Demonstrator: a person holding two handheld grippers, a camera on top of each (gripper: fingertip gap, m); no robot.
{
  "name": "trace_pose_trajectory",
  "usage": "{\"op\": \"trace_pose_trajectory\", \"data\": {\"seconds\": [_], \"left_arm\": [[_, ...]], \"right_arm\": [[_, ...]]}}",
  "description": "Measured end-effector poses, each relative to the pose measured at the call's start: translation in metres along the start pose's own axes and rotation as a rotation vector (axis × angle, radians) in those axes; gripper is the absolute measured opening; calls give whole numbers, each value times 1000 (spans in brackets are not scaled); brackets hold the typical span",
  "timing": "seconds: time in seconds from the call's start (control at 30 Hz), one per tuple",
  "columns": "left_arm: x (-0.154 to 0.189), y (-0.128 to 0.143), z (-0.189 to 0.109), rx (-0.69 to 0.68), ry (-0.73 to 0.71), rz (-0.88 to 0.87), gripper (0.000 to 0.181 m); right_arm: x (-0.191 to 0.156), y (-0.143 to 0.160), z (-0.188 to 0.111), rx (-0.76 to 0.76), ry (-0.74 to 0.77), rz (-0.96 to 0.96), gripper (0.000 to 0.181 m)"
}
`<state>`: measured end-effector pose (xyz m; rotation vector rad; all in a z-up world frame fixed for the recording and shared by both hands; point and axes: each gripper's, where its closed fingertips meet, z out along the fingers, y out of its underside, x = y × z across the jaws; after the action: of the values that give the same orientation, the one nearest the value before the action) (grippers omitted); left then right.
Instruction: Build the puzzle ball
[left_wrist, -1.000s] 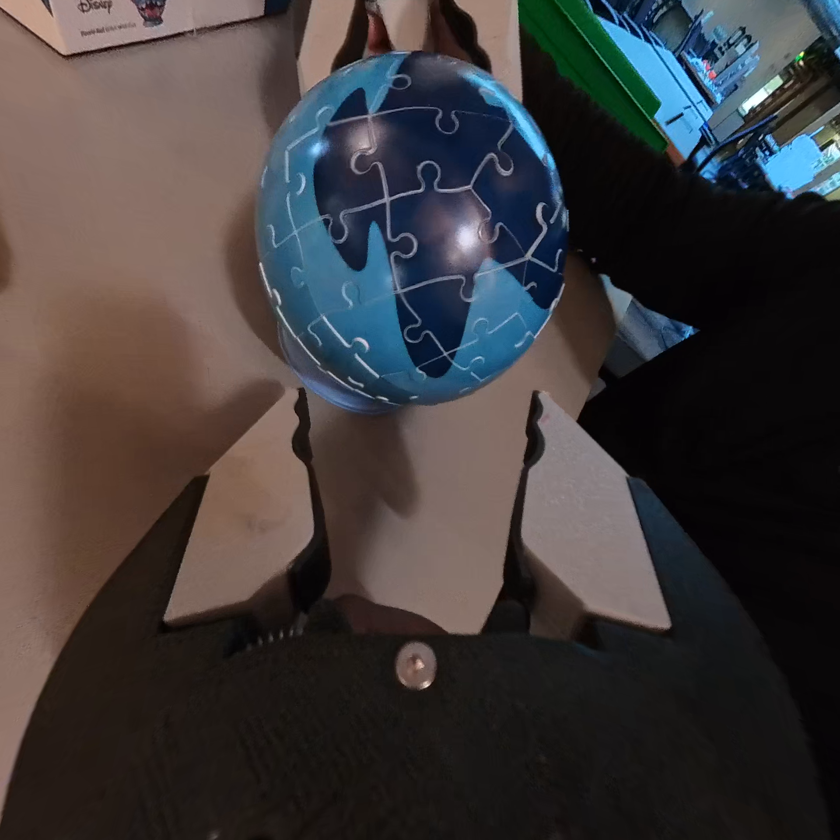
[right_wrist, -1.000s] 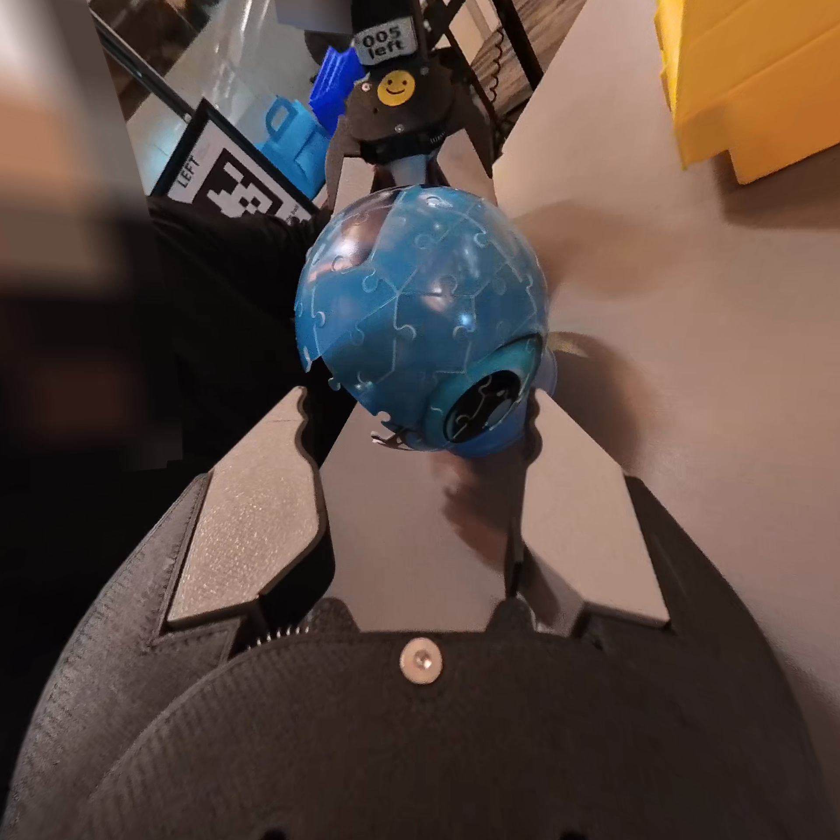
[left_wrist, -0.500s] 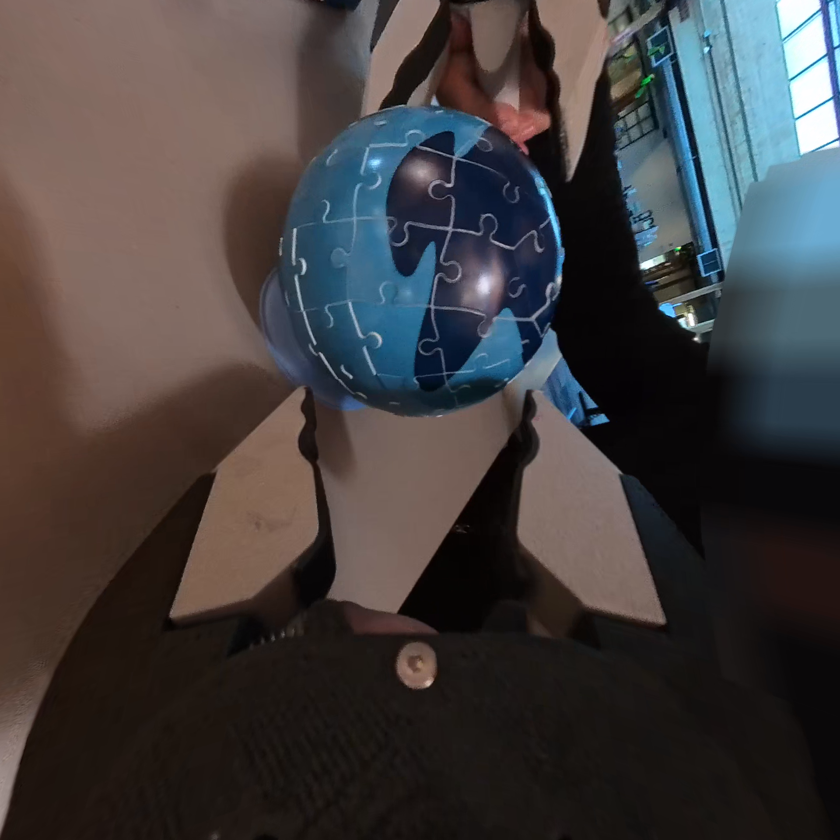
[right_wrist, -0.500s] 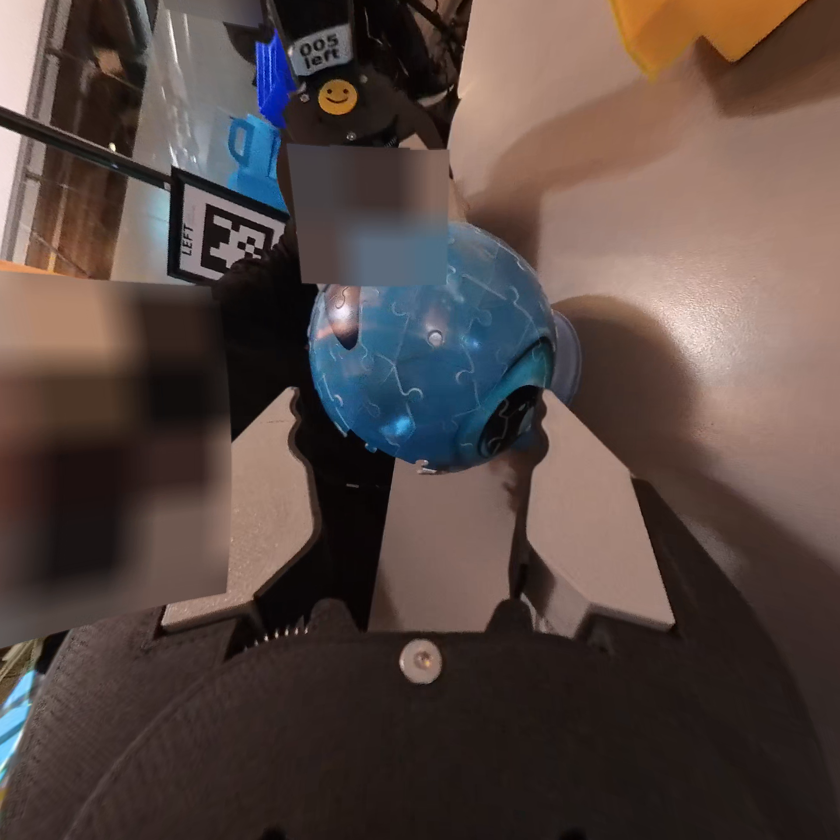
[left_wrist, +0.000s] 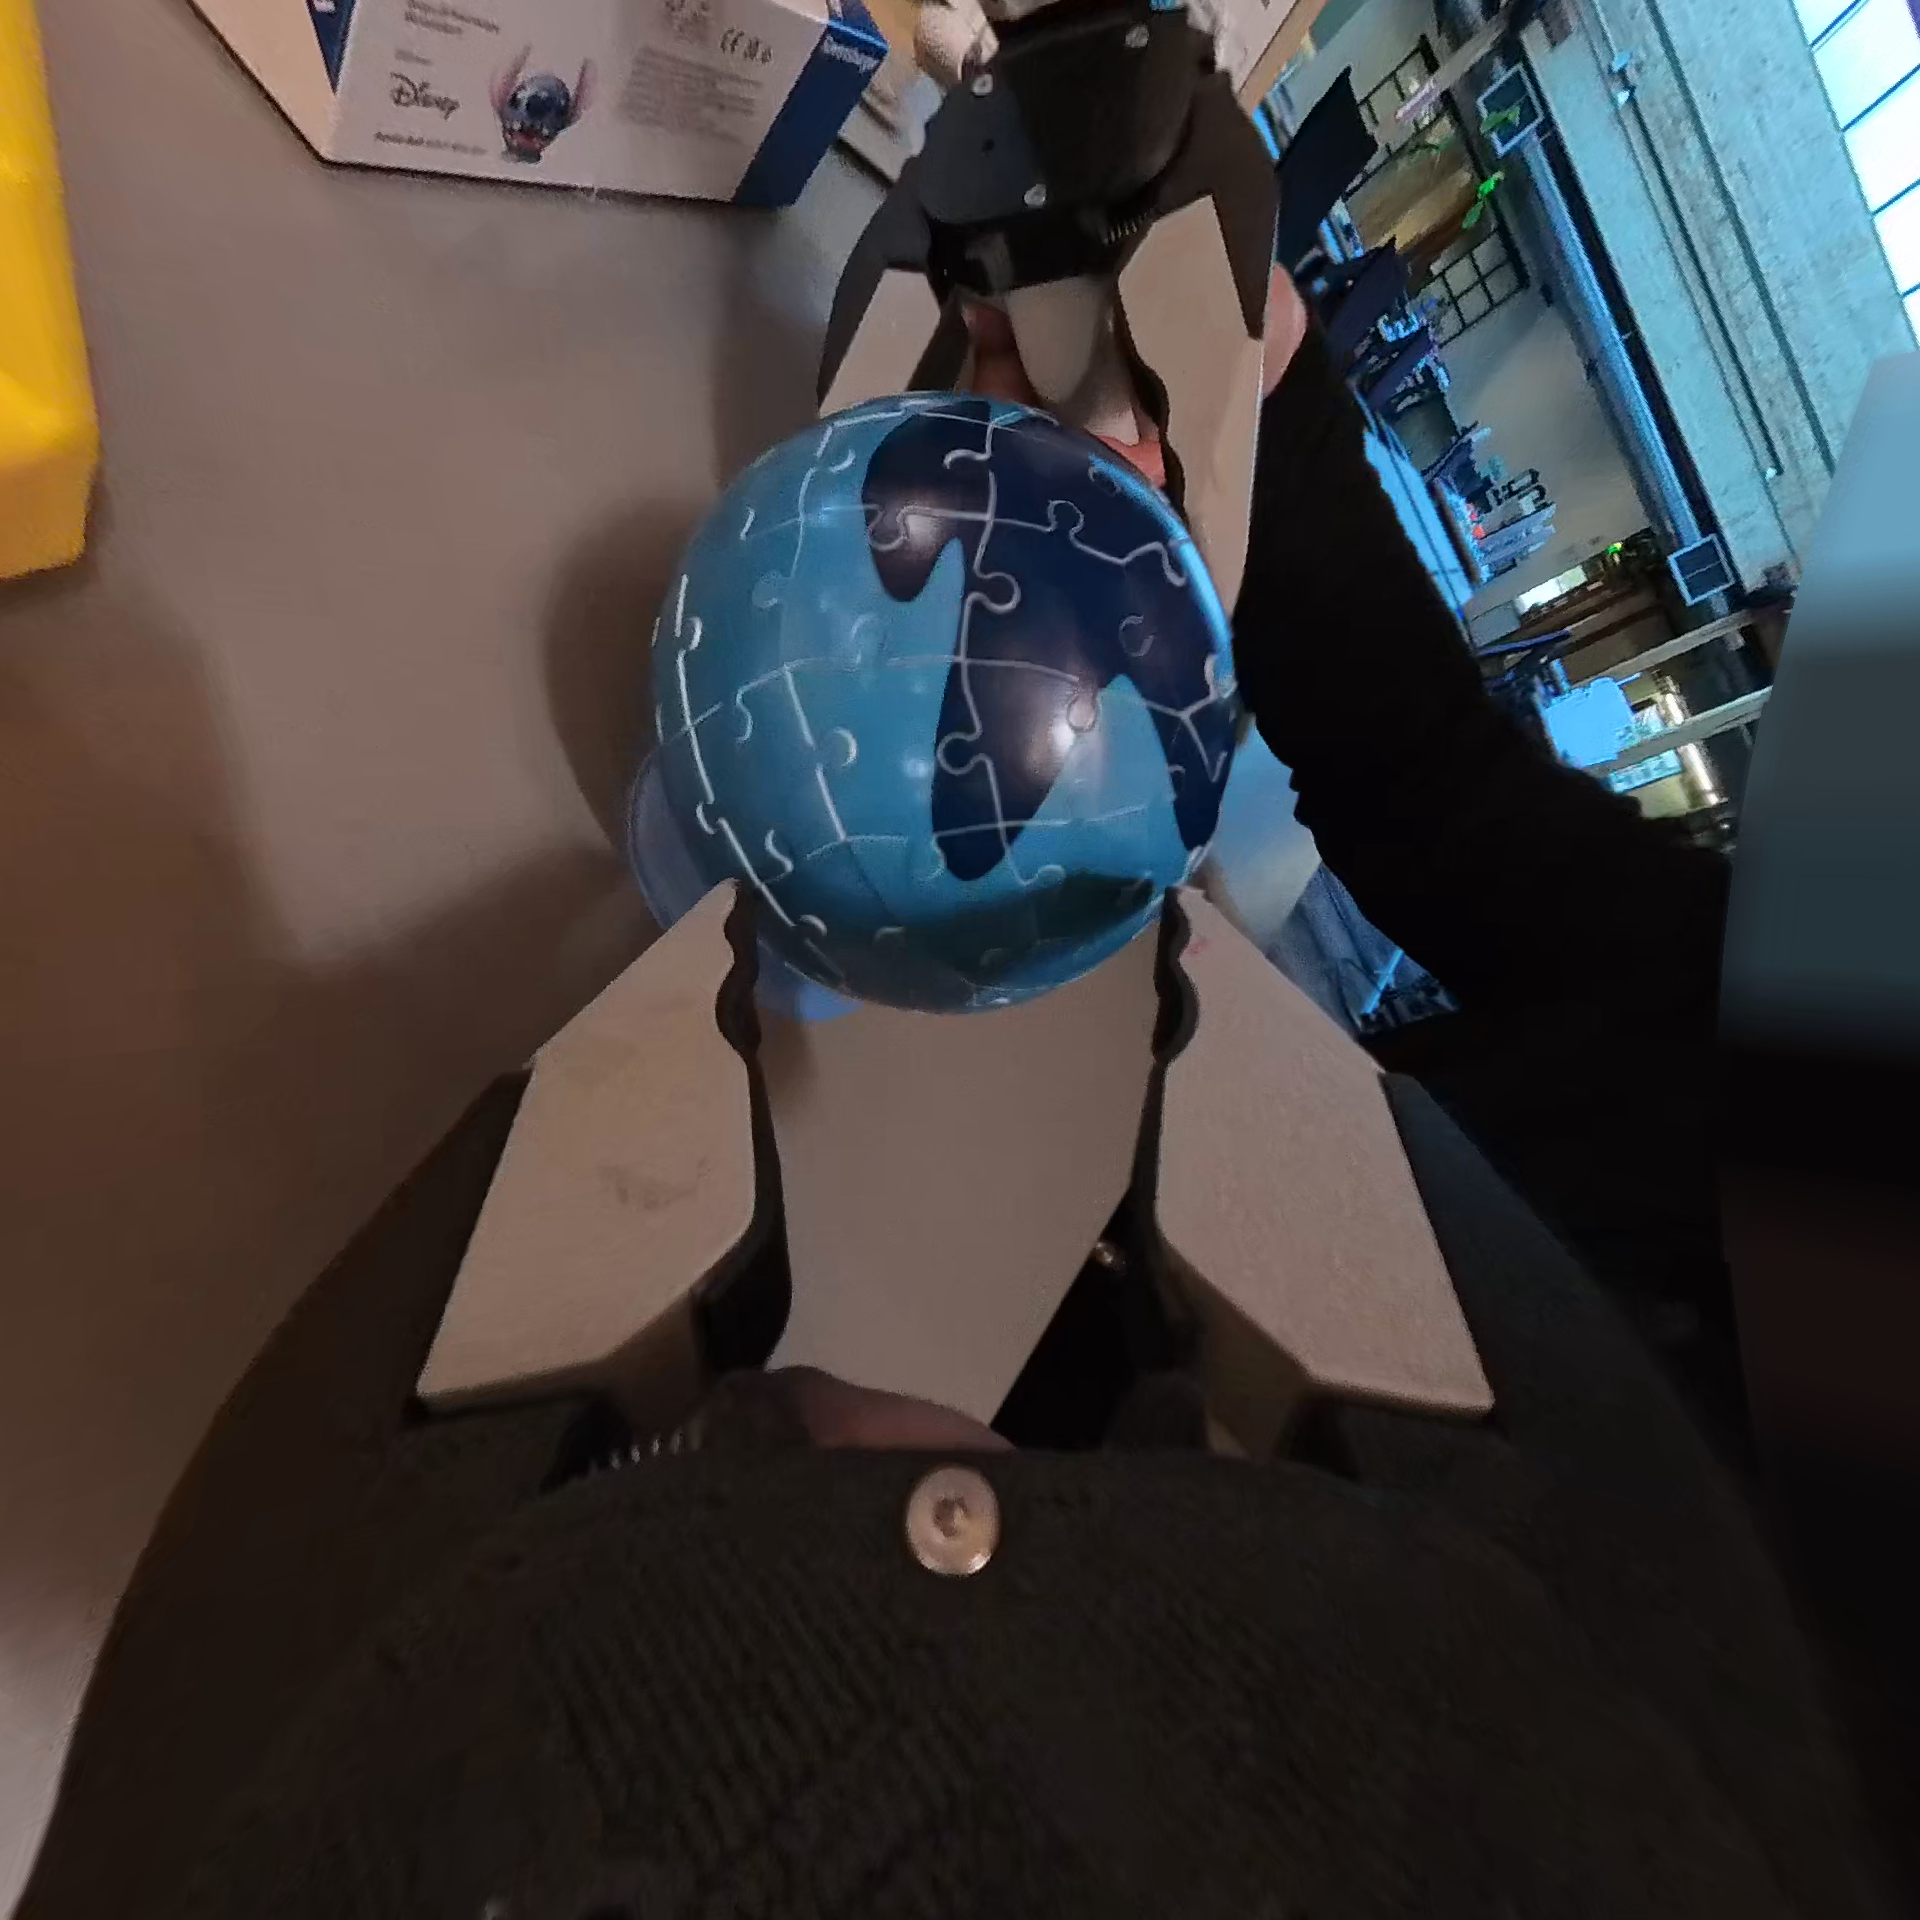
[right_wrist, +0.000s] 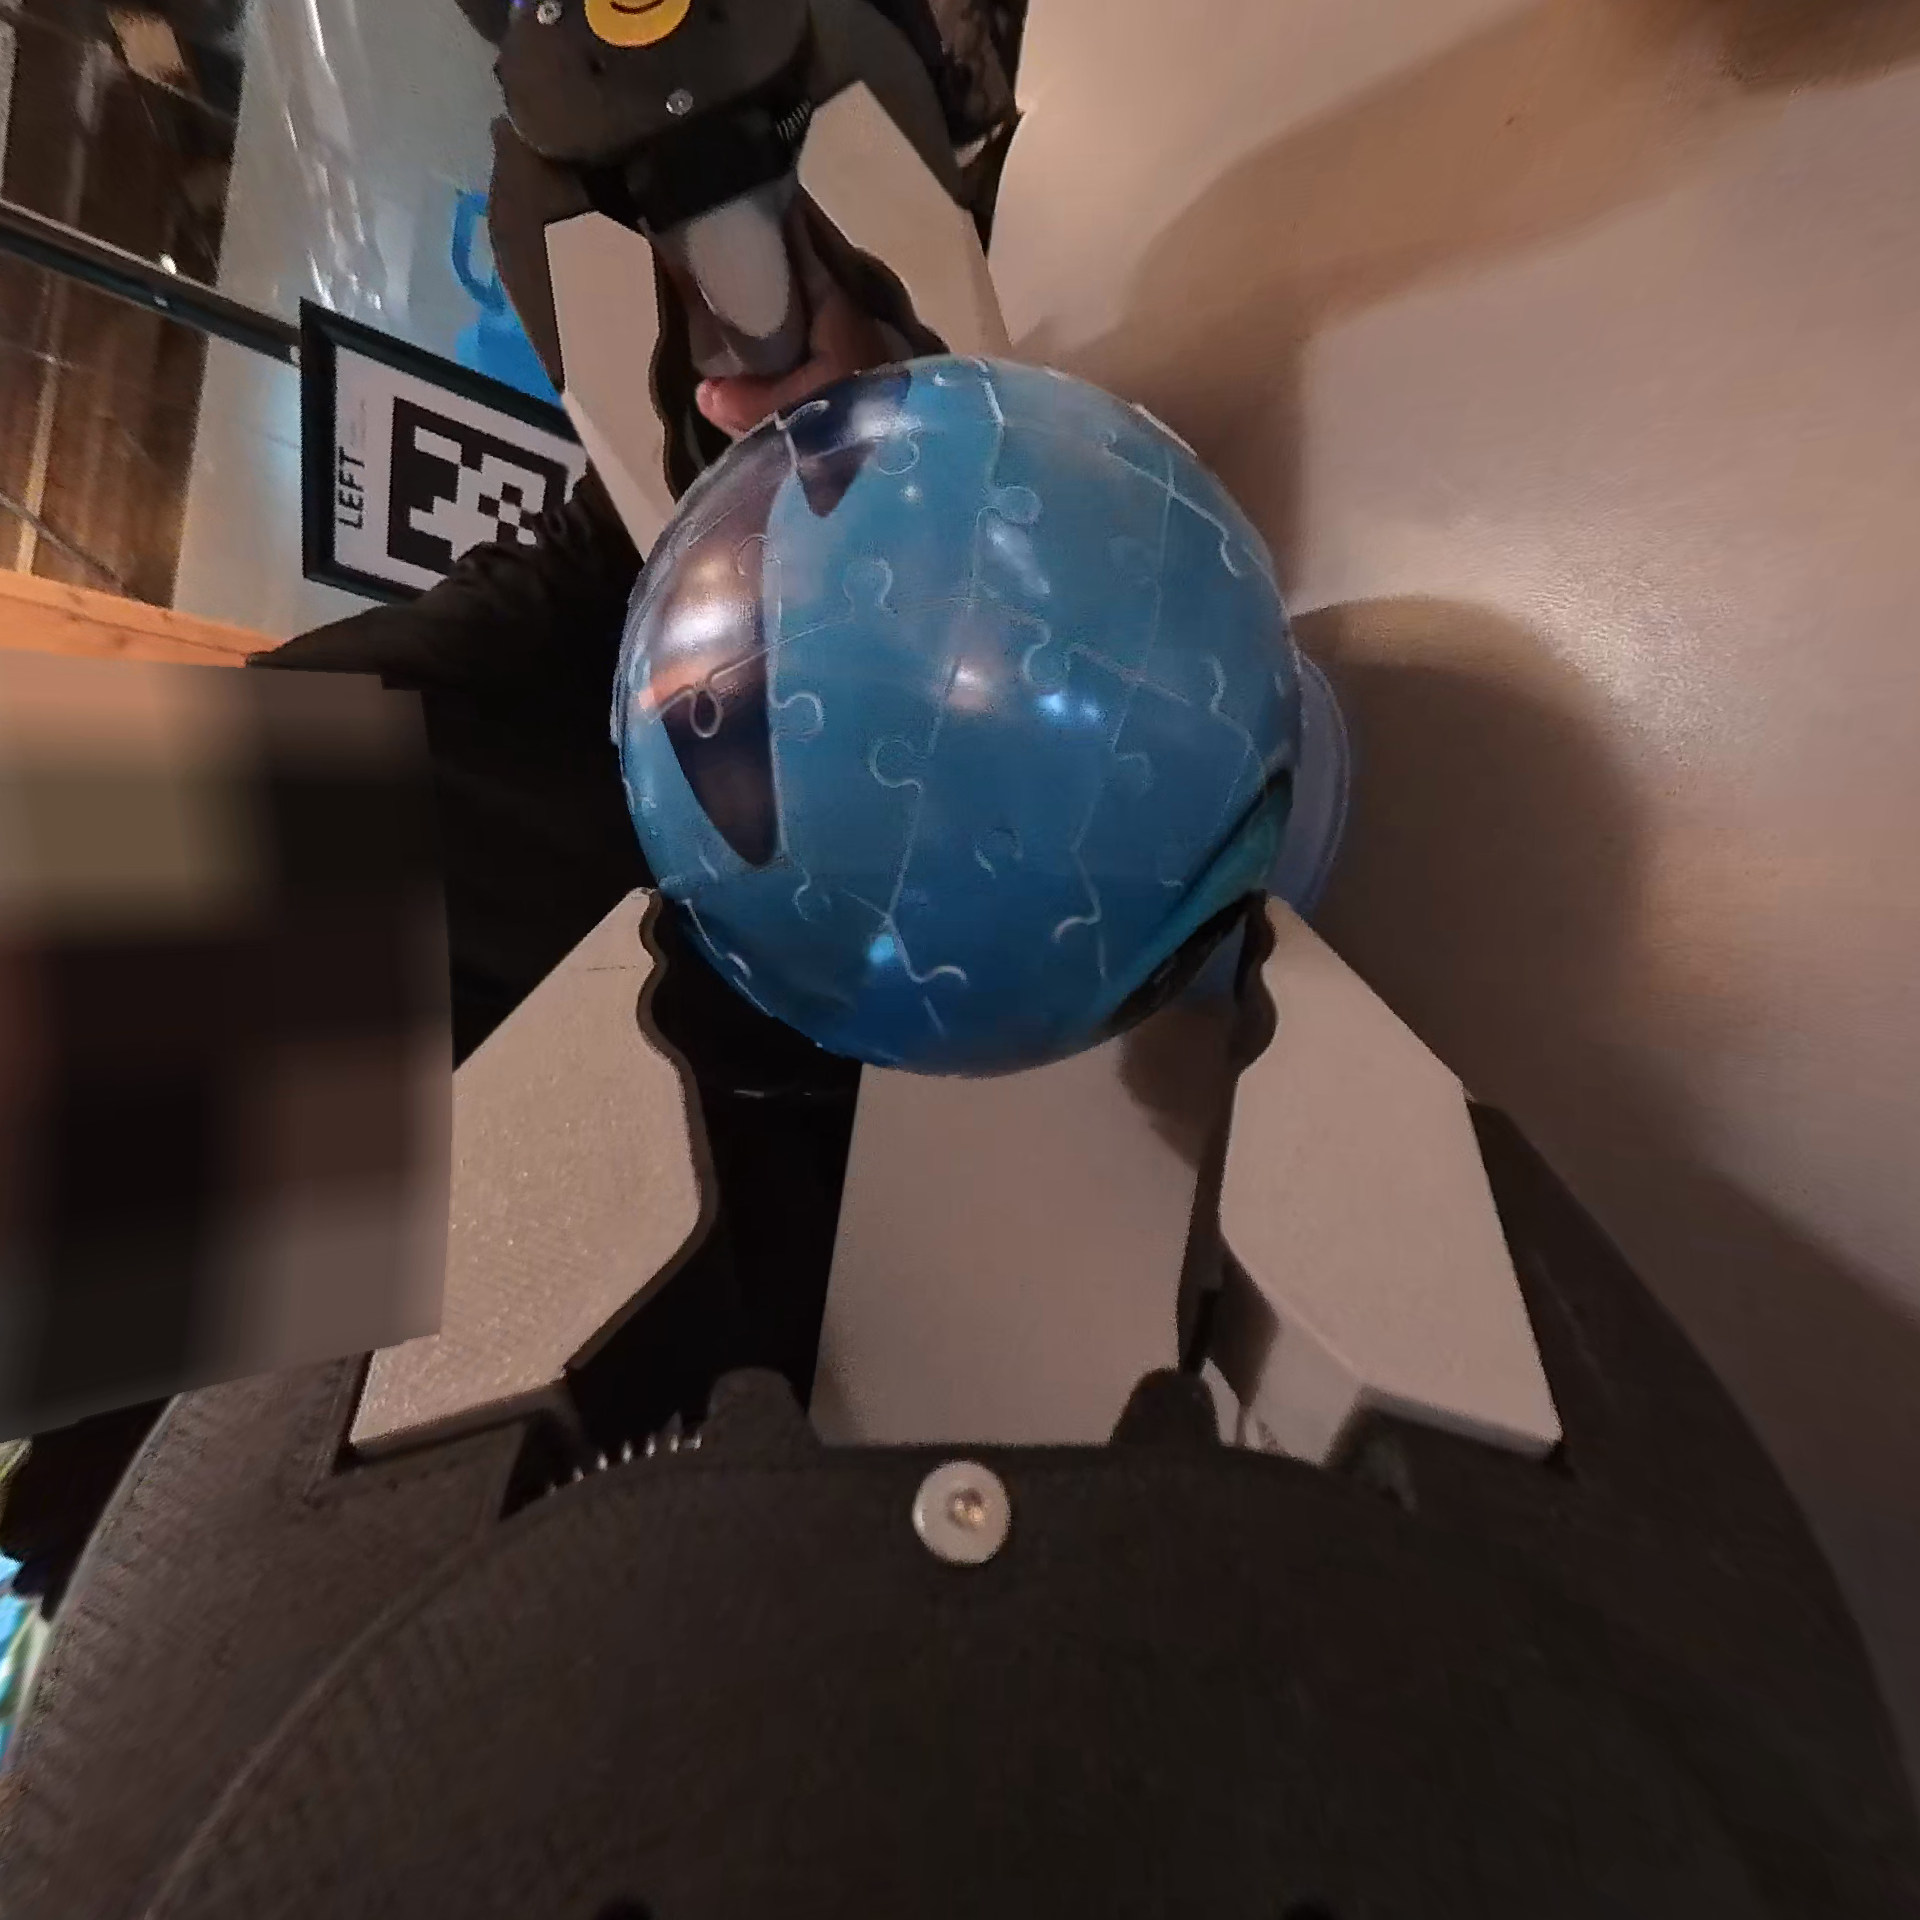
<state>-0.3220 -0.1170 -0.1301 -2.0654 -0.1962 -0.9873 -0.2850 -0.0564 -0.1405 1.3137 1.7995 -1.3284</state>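
Observation:
The blue puzzle ball, light blue with a dark blue patch, sits on its pale blue stand against the grey table. My left gripper is open, its two fingertips against the ball's near side. My right gripper is open wide on the opposite side, its fingertips cradling the ball; the stand shows behind the ball. Each gripper also shows beyond the ball in the other's view: the right one and the left one.
A white puzzle box lies on the table beyond the ball. A yellow bin stands at the far left edge. A person's black sleeve runs along the right. A black-and-white marker board stands off the table. The gap from one gripper's tips to the other's is roughly 9 cm.
Both grippers have moved in closer to the ball, which now fills more of each view. The ball has turned a little. The right jaws stand wider apart than before.

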Motion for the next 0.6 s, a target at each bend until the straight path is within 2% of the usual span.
{"op": "trace_pose_trajectory", "data": {"seconds": [0.17,0.27,0.47,0.6], "left_arm": [[-1,-15,-3,25,2,119,64],[-2,-19,-1,25,16,133,70],[-8,-17,-9,50,25,113,67],[-12,-10,-17,42,-28,100,80]], "right_arm": [[-1,-13,4,85,8,-45,114],[-1,-18,7,111,22,-66,115],[1,-21,6,162,10,-59,115],[1,-24,-1,186,11,-66,109]]}}
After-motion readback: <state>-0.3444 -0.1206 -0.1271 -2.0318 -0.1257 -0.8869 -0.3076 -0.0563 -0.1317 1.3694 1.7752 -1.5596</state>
